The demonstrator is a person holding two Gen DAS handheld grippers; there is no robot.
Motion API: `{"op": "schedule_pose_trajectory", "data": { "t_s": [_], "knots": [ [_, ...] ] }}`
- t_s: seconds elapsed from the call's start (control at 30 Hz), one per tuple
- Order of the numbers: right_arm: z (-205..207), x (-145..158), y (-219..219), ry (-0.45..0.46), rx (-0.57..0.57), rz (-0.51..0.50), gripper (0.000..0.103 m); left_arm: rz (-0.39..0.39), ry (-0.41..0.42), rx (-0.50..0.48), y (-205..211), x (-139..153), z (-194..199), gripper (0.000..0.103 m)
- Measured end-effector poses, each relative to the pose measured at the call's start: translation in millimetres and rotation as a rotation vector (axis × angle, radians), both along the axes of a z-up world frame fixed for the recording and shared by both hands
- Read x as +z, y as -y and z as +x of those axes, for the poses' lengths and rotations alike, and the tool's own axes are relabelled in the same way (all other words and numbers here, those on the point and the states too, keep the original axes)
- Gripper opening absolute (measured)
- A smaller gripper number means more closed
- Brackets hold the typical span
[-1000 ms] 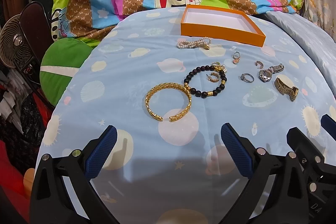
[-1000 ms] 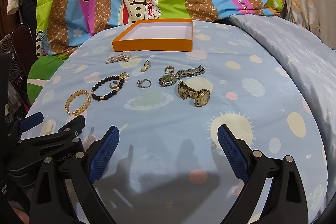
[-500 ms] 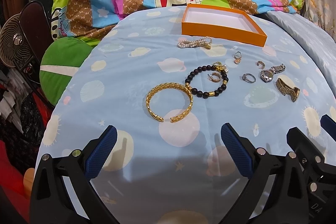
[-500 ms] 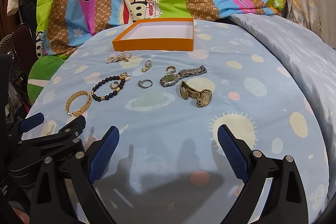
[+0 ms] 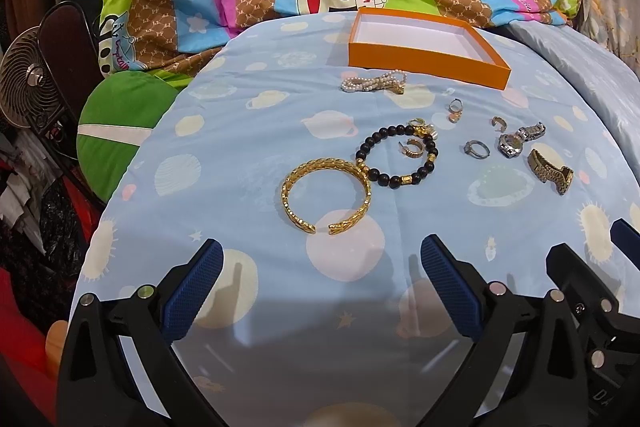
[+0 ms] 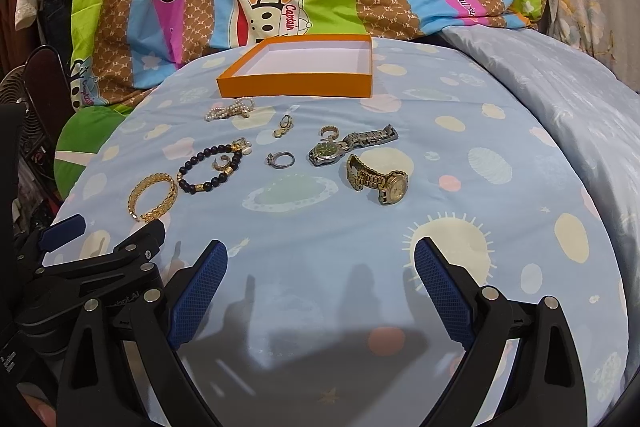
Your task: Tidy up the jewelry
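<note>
Directly ahead of the left gripper (image 5: 322, 283), wide open and empty, lies the gold bangle (image 5: 326, 195), its gap facing the gripper; the right gripper (image 6: 320, 283), equally spread and empty, sits farther off.

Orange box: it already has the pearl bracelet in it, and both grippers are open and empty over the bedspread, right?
Not quite. The orange box is empty; the right wrist view shows only its white floor. The pearl bracelet lies on the bedspread just in front of it. The rest holds: left gripper and right gripper are open and empty.
</note>
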State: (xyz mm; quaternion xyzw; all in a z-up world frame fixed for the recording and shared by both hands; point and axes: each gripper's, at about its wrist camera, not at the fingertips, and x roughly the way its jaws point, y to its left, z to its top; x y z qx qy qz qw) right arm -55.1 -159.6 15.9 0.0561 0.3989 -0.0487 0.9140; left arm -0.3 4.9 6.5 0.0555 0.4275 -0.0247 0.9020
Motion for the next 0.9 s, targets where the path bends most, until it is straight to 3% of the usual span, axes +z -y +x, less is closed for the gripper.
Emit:
{"op": "schedule_pose_trajectory", "data": {
  "t_s": [0.63,0.9],
  "knots": [
    [0.3,-1.4,1.7,-0.010,-0.001,0.010,0.093,-0.006,-0.025,-0.004,-0.3,-1.7,1.4,0.097],
    [13.6,-7.3,22.1,-0.027,-0.042,0.009,0.093,0.006,-0.066,0.014,-2.1,-13.0,15.1,0.097]
  ]
}}
